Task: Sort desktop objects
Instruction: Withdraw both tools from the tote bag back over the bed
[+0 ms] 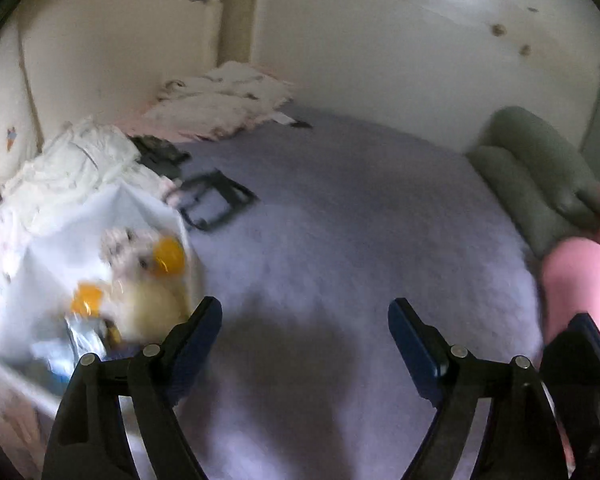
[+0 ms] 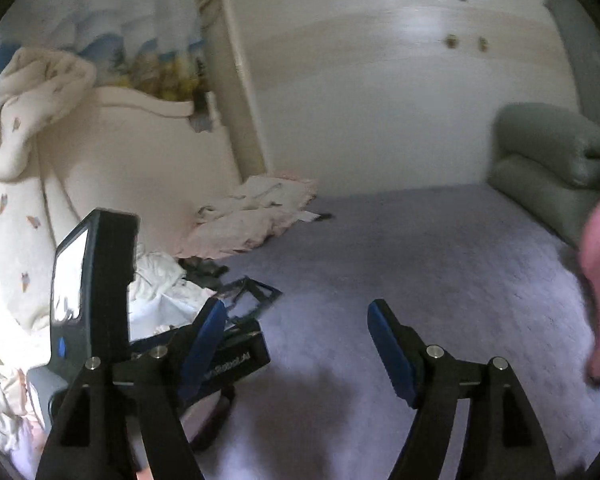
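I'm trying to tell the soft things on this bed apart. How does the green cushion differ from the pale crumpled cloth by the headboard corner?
The green cushion is plump and rounded, stacked in two smooth rolls; the pale cloth lies flat and crumpled. The cushion is dull sage green, the cloth cream and pinkish. The cushion sits at the right edge, the cloth at the far left corner. Both rest on the lilac bedspread against the wall, away from both open grippers.

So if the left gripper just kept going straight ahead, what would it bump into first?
Probably nothing but the purple blanket. The left gripper has its jaws open and empty, pointing across bare blanket. The white bag of toys sits off to its left, out of the line. The picture is blurry, so depth is a guess.
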The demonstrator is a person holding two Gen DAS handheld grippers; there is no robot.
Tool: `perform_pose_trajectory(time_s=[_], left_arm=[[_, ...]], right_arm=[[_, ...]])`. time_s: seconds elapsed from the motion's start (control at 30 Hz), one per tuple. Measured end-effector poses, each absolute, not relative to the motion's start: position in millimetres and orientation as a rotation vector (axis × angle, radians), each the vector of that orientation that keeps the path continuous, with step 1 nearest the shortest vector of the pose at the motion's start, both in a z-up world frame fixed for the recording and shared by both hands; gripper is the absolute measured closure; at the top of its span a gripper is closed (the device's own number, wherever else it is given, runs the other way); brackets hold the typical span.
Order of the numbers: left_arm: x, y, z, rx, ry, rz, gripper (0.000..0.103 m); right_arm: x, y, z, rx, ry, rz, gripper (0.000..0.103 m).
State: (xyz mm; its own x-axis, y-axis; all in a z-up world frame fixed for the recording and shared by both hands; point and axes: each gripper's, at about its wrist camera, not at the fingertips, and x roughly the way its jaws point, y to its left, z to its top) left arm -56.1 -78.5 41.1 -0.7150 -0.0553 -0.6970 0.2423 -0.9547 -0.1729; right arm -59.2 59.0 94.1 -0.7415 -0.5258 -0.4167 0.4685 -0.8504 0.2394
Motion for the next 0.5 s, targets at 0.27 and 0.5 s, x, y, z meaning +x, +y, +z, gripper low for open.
perform_pose_trajectory(time_s=[0.27, 0.5], left_arm=[[1, -6, -1, 1.097, 0.097, -2.715, 0.017], [-21, 16, -99, 1.28, 0.039, -2.634, 0.019]], right_arm=[[-5, 136, 58, 0.813, -0.2, -2.534, 0.026], [-7, 156, -26, 0.998, -0.138, -2.593, 0.026]])
